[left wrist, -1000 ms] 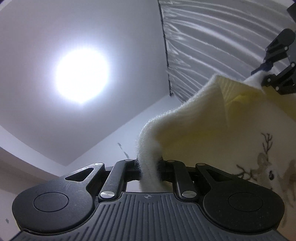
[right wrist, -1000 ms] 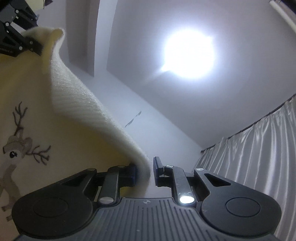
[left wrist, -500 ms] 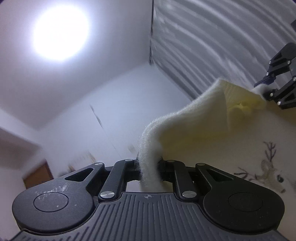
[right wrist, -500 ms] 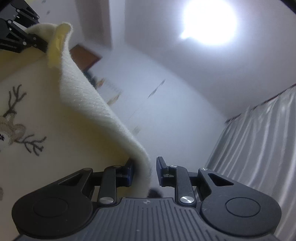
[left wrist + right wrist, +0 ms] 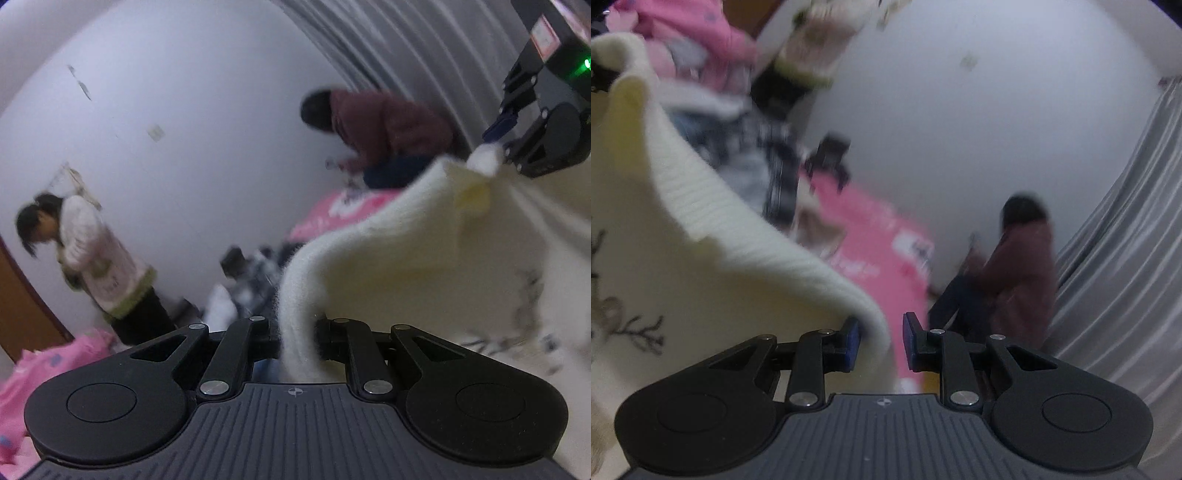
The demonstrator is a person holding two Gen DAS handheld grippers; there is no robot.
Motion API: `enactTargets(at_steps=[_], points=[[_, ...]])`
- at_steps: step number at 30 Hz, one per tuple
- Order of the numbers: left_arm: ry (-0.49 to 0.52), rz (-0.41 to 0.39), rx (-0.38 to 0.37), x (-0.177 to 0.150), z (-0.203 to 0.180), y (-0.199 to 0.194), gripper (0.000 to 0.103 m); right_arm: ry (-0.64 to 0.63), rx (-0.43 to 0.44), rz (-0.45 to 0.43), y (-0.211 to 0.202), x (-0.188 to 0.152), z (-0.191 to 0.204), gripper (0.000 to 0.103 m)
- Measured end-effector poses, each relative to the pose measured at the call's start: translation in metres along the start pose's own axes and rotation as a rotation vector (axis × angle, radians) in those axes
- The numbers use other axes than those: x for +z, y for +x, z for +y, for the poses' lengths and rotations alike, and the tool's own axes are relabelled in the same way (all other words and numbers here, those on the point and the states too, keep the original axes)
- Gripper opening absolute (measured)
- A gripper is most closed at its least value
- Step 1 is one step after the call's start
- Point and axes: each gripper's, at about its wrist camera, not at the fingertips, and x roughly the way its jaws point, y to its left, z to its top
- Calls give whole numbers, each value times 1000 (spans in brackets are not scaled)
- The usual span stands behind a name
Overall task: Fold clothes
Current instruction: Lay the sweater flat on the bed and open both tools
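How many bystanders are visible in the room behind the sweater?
2. One person in a pale top stands at the left by the wall; another in a maroon jacket crouches near the curtain. Others may be hidden behind the cream sweater.

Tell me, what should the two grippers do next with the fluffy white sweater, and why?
Probably lower it flat onto a surface. The left gripper and the right gripper each pinch a top edge of the cream sweater, so it hangs spread between them in the air, with nothing folded yet. Laying it down flat would likely make the first fold easier.
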Motion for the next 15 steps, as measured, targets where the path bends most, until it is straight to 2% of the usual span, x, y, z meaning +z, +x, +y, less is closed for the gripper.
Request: enactTargets(at_steps=[2, 4, 5, 6, 7, 8, 9, 11, 14, 15], points=[[-107, 92, -59, -37, 14, 24, 16, 67, 39, 74, 40, 0, 6, 24], [-237, 167, -105, -54, 17, 57, 21, 129, 90, 166, 86, -7, -11, 27], [-281, 180, -111, -60, 17, 62, 25, 160, 120, 220, 102, -13, -20, 31], [-311, 178, -114, -67, 14, 63, 29, 195, 152, 283, 116, -19, -21, 39], [-296, 167, -113, -63, 11, 60, 30, 231, 184, 349, 131, -26, -20, 42], [-280, 157, -112, -59, 8, 57, 31, 263, 208, 380, 140, -30, -18, 42], [-253, 155, -115, -55, 8, 54, 33, 286, 214, 377, 139, -32, -23, 48], [-279, 170, -144, -49, 17, 53, 37, 314, 217, 393, 132, -27, -35, 56], [-528, 217, -240, -59, 44, 40, 42, 329, 257, 371, 117, -22, -50, 60], [-570, 226, -247, -62, 49, 35, 42, 335, 268, 352, 113, -19, -58, 64]])
